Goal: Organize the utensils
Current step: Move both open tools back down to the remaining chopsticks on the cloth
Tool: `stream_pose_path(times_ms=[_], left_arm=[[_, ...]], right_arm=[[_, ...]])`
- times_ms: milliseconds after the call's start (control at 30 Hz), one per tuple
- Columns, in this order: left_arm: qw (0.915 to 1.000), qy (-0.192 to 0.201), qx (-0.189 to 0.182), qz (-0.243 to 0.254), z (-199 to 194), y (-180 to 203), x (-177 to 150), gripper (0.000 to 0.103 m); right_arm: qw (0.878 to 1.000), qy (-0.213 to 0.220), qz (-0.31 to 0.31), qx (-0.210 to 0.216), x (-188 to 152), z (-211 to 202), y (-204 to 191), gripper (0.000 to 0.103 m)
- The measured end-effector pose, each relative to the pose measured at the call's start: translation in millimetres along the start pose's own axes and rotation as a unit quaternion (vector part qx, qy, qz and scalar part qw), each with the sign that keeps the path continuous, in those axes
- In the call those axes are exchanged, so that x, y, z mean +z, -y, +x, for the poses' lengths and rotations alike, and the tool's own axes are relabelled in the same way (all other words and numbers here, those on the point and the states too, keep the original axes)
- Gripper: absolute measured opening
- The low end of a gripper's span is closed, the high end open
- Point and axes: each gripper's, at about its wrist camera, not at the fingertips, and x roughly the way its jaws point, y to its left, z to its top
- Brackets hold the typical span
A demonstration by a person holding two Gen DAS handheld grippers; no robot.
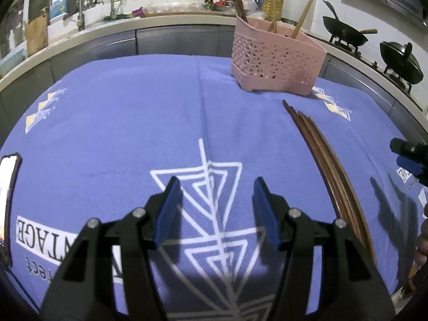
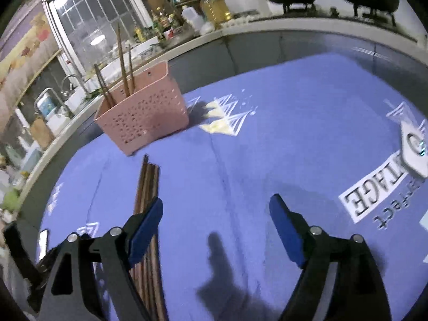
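Note:
A pink perforated utensil basket (image 1: 275, 58) stands at the far side of the blue cloth (image 1: 133, 112) and holds some upright chopsticks and wooden utensils. It also shows in the right wrist view (image 2: 144, 115). A bundle of several brown chopsticks (image 1: 329, 165) lies flat on the cloth in front of the basket, also in the right wrist view (image 2: 148, 184). My left gripper (image 1: 216, 211) is open and empty, left of the bundle. My right gripper (image 2: 216, 227) is open and empty, its left finger (image 2: 147, 227) over the bundle's near part. The right gripper's tip shows at the left view's right edge (image 1: 409, 157).
A phone (image 1: 8, 203) lies at the cloth's left edge. A counter with a sink (image 1: 88, 13), bottles and jars runs behind the table. Two black woks (image 1: 345, 34) sit on a stove at the right. A hand (image 1: 422, 240) shows at the right edge.

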Motion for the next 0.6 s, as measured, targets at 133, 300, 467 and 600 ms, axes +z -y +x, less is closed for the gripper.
stream_pose_path(times_ms=[133,300,467,600], left_arm=[[1.0000,0.000,-0.001,0.003,0,1,0,0.055],[0.9999,-0.001,-0.012,0.006,-1,1,2,0.055],[0.9978,-0.014,-0.063,0.017,-6,12,10,0.049],[0.9932,-0.024,-0.112,0.020,-9,30,16,0.047]], right_arm=[[1.000,-0.005,-0.018,0.025,-3,-5,-6,0.067],[0.996,-0.041,-0.077,0.035,-19,2,-27,0.030],[0.989,-0.069,-0.120,0.050,-37,6,-44,0.018],[0.985,-0.083,-0.141,0.053,-47,9,-52,0.018]])
